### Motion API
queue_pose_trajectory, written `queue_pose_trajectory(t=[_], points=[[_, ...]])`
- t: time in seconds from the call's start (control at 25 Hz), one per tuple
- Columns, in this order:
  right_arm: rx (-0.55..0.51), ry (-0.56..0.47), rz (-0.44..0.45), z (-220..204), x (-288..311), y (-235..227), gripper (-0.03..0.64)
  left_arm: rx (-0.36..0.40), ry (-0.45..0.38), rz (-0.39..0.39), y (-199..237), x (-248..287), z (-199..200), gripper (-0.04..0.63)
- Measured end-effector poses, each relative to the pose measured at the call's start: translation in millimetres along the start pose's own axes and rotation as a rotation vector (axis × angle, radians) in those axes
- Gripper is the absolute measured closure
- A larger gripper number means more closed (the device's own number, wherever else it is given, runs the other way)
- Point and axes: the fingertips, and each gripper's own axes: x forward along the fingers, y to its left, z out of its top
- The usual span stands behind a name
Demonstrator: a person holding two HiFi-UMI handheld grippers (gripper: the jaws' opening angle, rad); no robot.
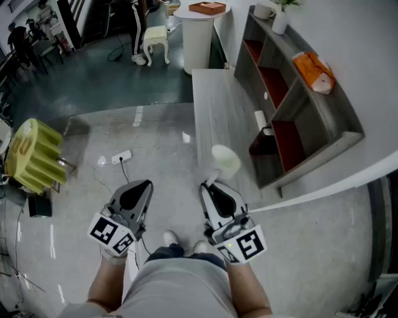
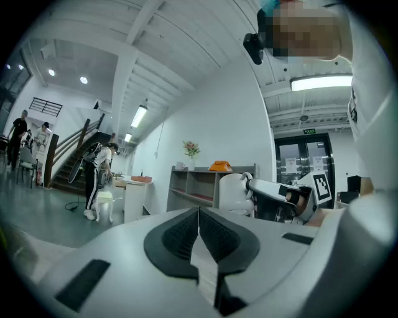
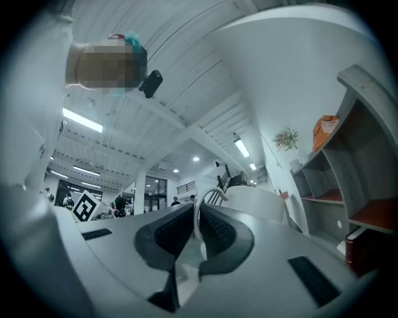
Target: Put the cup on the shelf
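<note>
A white cup (image 1: 225,160) hangs in the air in front of me, and my right gripper (image 1: 209,185) is shut on its thin handle (image 3: 210,194). The cup body (image 3: 256,202) shows just beyond the right gripper (image 3: 198,215) in its own view. The grey open shelf (image 1: 292,93) with red-lined compartments stands to the right of the cup, a little apart from it. My left gripper (image 1: 145,185) is held level with the right one, shut (image 2: 199,218) with nothing in it. From the left gripper view the cup (image 2: 233,191) is seen before the shelf (image 2: 199,189).
A low grey platform (image 1: 214,118) runs along the shelf's foot. On the shelf top lie an orange object (image 1: 313,70), a white mug (image 1: 264,10) and a vase (image 1: 281,22). A dark book (image 1: 264,144) leans in a lower compartment. A round white table (image 1: 199,31) stands beyond, a yellow object (image 1: 34,155) at left.
</note>
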Motion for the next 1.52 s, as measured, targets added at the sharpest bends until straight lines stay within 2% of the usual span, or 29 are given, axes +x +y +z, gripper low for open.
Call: queue_pose_trajectory(t=[0.44, 0.56, 0.92, 1.2, 1.52], points=[[0.019, -0.014, -0.018, -16.7, 48.5, 12.1, 0.575, -0.012, -0.015, -0.009, 59.3, -12.8, 3.5, 0.578], [0.04, -0.043, -0.044, -19.5, 64.8, 8.1, 0.577, -0.008, -0.028, -0.012, 83.2, -18.0, 5.9, 0.578], [0.014, -0.071, -0.128, -33.0, 120.8, -18.1, 0.577, -0.014, -0.028, -0.021, 152.2, -17.8, 4.8, 0.578], [-0.002, -0.056, -0.141, -57.1, 189.6, -71.9, 0.577, -0.028, -0.008, -0.003, 226.7, 30.4, 3.1, 0.578], [0.035, -0.05, -0.164, -81.3, 284.1, -171.2, 0.575, -0.018, 0.014, -0.029, 317.8, 148.6, 23.5, 0.578]])
